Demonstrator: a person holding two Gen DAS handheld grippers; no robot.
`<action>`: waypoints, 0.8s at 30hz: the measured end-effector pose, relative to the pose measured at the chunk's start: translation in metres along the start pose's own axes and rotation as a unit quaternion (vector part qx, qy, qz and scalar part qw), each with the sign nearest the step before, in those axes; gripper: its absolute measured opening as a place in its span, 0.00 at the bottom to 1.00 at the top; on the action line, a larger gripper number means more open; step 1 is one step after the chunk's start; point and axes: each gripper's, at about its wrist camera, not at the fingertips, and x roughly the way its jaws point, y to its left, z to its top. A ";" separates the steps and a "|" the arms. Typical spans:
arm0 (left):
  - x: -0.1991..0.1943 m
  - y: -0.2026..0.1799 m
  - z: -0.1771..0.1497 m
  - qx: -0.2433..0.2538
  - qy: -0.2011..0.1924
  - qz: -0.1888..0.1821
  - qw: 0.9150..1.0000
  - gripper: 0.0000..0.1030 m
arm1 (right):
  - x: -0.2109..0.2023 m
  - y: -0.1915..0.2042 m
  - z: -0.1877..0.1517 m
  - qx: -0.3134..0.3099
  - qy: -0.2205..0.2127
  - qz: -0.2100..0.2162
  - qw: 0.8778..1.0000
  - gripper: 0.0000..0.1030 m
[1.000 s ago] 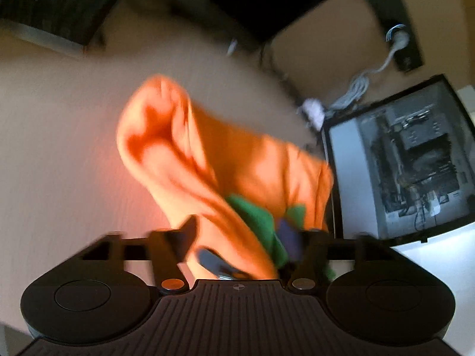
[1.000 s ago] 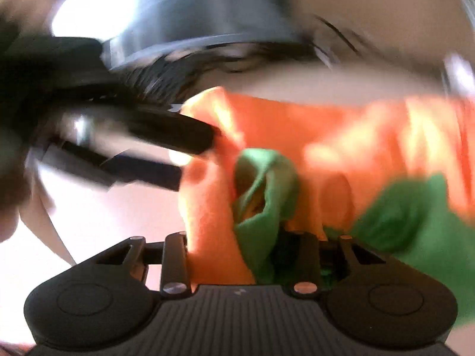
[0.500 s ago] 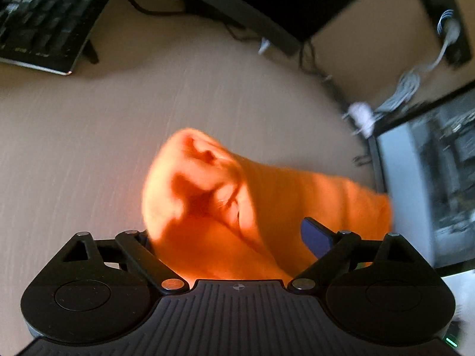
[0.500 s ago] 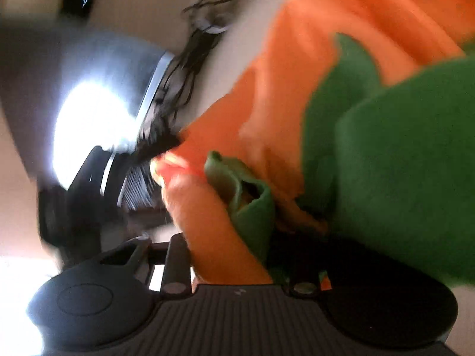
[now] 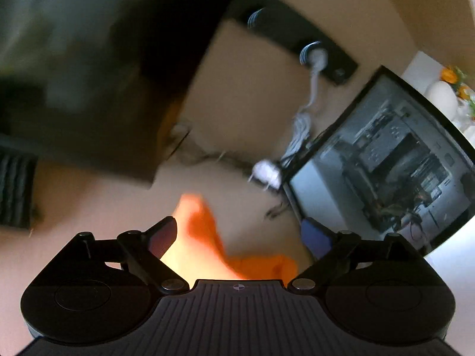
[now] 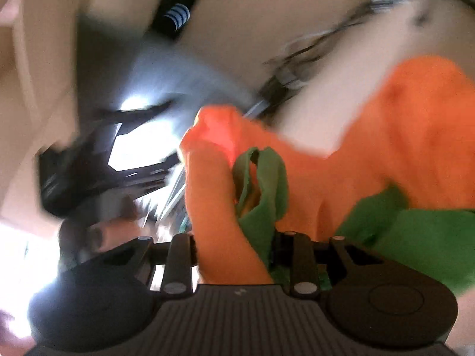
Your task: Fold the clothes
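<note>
The garment is orange with green trim. In the left wrist view a fold of the orange cloth [image 5: 204, 237] lies on the tan desk between and below my fingers. My left gripper [image 5: 237, 231] is open wide and holds nothing. In the right wrist view my right gripper [image 6: 234, 237] is shut on a bunch of orange cloth [image 6: 219, 207] and its green trim [image 6: 264, 184]. The rest of the garment [image 6: 415, 136] hangs to the right, with a green panel [image 6: 430, 243] at the lower right. The view is blurred.
An open computer case [image 5: 392, 160] stands at the right in the left wrist view. A black power strip [image 5: 297, 44] with white cables [image 5: 305, 118] sits behind it. A dark monitor [image 5: 89, 74] fills the upper left, a keyboard edge [image 5: 14, 190] at far left.
My left gripper has opened and let go of the orange cloth, which now lies low on the desk. My right gripper still holds its bunch and has swung with it.
</note>
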 end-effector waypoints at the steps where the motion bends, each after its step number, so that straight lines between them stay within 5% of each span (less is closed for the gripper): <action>1: 0.007 -0.004 -0.001 0.001 0.006 0.003 1.000 0.91 | -0.007 -0.010 0.003 0.016 -0.018 -0.026 0.999 0.27; 7: 0.048 0.001 -0.023 -0.008 0.076 0.041 0.996 0.91 | -0.013 -0.041 0.002 -0.027 -0.053 -0.189 0.980 0.28; 11: 0.061 0.006 -0.033 -0.016 0.102 0.048 0.993 0.91 | -0.019 -0.042 -0.001 -0.055 -0.044 -0.202 0.977 0.28; 15: 0.065 0.006 -0.035 -0.018 0.106 0.042 0.993 0.91 | -0.018 -0.016 -0.021 -0.174 -0.051 -0.225 0.957 0.27; 21: 0.071 0.005 -0.039 -0.021 0.112 0.032 0.993 0.93 | -0.049 0.025 -0.004 -0.207 -0.136 -0.188 0.950 0.24; 24: 0.074 0.005 -0.041 -0.023 0.115 0.026 0.993 0.94 | -0.051 -0.003 0.000 -0.211 -0.150 -0.297 0.919 0.24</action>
